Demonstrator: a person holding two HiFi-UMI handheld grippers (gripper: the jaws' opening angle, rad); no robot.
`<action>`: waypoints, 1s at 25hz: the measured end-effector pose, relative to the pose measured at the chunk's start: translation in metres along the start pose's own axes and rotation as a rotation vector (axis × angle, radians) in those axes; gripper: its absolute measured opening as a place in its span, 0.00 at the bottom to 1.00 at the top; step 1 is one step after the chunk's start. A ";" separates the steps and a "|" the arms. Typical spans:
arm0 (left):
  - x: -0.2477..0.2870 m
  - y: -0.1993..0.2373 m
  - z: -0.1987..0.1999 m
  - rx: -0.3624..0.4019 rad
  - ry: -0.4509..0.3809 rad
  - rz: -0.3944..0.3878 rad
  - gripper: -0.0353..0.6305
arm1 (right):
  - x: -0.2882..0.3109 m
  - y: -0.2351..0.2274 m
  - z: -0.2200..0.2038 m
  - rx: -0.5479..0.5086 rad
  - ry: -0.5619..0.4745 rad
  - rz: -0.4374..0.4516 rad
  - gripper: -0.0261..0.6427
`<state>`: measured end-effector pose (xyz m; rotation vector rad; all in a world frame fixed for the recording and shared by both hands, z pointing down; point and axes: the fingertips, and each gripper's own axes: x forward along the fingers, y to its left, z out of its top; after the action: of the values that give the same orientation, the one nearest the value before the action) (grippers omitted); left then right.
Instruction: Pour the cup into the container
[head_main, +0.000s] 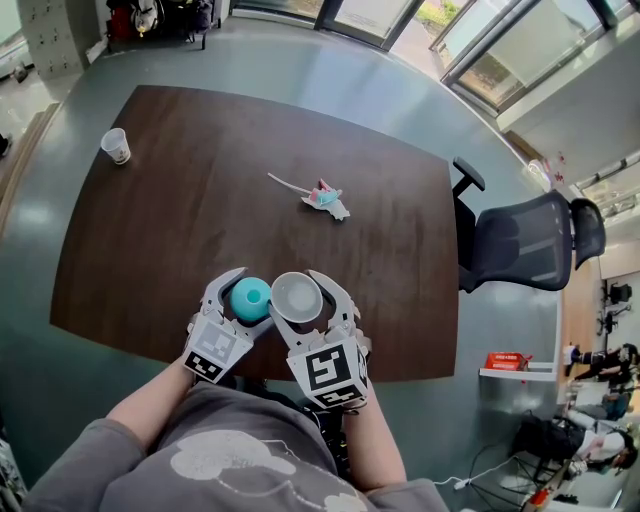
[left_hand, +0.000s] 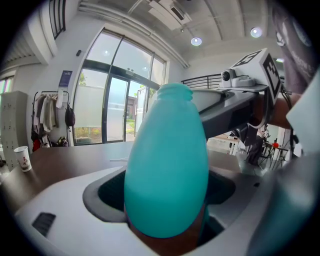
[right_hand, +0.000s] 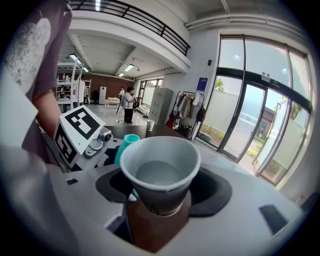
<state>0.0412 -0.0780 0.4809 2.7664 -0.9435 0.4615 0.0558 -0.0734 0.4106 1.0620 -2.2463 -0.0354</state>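
Head camera: worn above the person, looking steeply down on the dark surface (head_main: 200, 200). The left gripper (head_main: 249, 292) and right gripper (head_main: 298, 292) lie close beneath it at 6 o'clock, the chair (head_main: 530, 240) at 3 o'clock.

Left gripper camera: set behind its jaws, facing out across the surface toward the glass doors (left_hand: 115, 105). The teal container (left_hand: 167, 165) fills the near field.

Right gripper camera: set behind its jaws, tilted slightly down into the cup (right_hand: 160, 172), very near.

Shared ground: each gripper camera catches the other's marker cube (left_hand: 260, 65), at 2 o'clock and 9 o'clock respectively. The paper cup (head_main: 116, 146) shows in all three views.
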 end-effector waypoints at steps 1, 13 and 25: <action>0.000 0.000 -0.001 0.001 0.002 0.000 0.69 | 0.000 0.001 0.000 -0.008 0.006 0.000 0.48; 0.004 -0.003 -0.007 0.027 0.037 -0.008 0.69 | -0.007 -0.003 0.004 -0.145 0.081 0.013 0.48; 0.010 -0.011 -0.020 0.023 0.063 -0.042 0.69 | -0.006 -0.006 0.001 -0.309 0.185 0.011 0.48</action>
<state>0.0509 -0.0693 0.5024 2.7689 -0.8691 0.5531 0.0622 -0.0734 0.4053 0.8497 -2.0011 -0.2611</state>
